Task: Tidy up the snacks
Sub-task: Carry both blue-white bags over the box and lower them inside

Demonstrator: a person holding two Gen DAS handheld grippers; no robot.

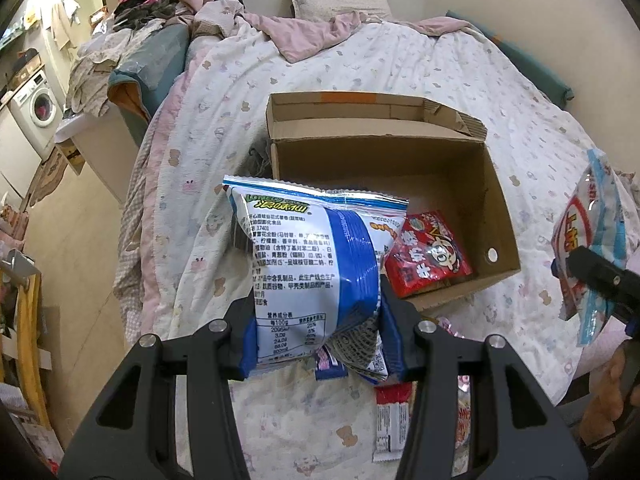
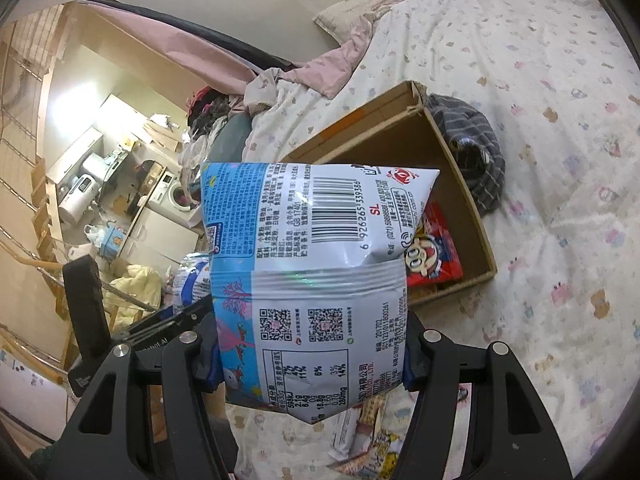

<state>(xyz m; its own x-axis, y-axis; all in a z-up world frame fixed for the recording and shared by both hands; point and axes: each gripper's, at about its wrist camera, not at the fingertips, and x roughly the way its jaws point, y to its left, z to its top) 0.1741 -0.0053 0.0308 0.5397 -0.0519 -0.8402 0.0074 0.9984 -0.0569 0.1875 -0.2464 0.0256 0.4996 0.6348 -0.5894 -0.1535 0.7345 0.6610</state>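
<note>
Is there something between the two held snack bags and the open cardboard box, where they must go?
Nothing visible blocks the way. The left gripper holds the blue and white bag, the right gripper the light blue bag. The cardboard box lies open ahead; only a red snack pack lies inside.

Left gripper (image 1: 316,332) and right gripper (image 2: 312,360), fingers clamped, both angled downward.
</note>
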